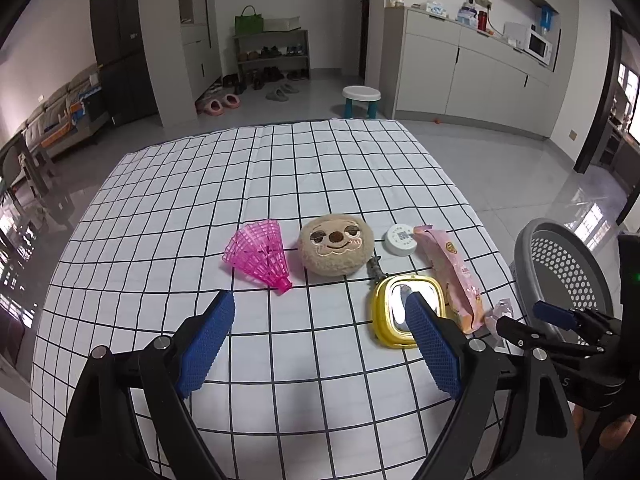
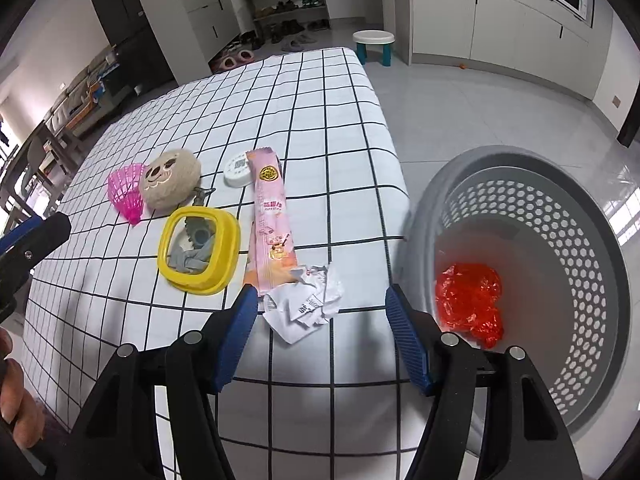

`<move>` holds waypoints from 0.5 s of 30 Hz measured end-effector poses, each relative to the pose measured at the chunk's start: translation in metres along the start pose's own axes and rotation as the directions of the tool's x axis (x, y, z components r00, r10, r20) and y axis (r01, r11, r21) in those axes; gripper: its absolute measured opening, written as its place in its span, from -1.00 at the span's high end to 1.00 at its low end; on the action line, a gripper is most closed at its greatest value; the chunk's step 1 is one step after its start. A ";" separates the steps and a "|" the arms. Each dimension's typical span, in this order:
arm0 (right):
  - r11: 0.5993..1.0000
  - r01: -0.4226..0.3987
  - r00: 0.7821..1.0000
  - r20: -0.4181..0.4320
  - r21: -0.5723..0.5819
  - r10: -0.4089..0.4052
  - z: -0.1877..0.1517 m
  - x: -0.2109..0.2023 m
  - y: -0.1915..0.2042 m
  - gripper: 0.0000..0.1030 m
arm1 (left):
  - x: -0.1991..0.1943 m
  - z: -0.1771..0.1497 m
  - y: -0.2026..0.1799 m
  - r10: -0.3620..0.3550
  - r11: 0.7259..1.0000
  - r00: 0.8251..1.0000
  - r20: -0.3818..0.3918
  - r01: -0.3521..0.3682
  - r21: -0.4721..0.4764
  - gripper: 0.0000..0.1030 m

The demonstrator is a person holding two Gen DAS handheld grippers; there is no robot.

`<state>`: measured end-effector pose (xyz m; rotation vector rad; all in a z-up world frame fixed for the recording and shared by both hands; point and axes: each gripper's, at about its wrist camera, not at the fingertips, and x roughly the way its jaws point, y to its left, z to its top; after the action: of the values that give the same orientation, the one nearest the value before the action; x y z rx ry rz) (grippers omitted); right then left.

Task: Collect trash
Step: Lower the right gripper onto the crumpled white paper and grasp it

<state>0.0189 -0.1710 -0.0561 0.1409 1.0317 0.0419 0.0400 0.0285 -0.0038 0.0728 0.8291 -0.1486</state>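
Right tool (image 2: 320, 308) hangs over the near right corner of the worktop (image 2: 312, 92), blue fingers apart, nothing between them. Crumpled white paper (image 2: 306, 300) lies just ahead of the gap, slightly toward the left finger, touching the near end of the pink wrapper (image 2: 270, 216). Wrapper's long axis runs away from the tool, roughly along its pointing line. Grey basket (image 2: 532, 248) sits off the worktop's right edge, red plastic wad (image 2: 470, 306) already inside (so some trash is done). Left tool (image 1: 320, 334) is also spread wide and empty, over the yellow mirror (image 1: 400, 312), farther from the paper. Right hand is nearer; paper looks like the next pick.
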 end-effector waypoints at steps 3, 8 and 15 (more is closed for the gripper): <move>1.000 -0.001 1.000 0.003 0.003 0.001 0.000 0.000 -0.002 -0.23 | 0.004 -0.001 0.000 -0.005 1.000 1.000 -0.013 0.005 -0.001 -0.66; 1.000 -0.014 1.000 -0.008 -0.007 0.014 -0.003 0.004 0.001 -0.23 | 0.014 -0.005 0.000 -0.002 1.000 0.999 -0.043 0.002 -0.004 -0.67; 0.998 0.030 0.999 -0.016 -0.057 -0.031 -0.006 0.012 0.013 -0.23 | 0.023 -0.010 -0.004 0.016 1.000 0.998 -0.065 -0.015 0.010 -0.67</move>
<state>0.0200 -0.1563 -0.0678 0.0736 1.0482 0.0448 0.0473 0.0235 -0.0271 0.0933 0.8923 -0.1362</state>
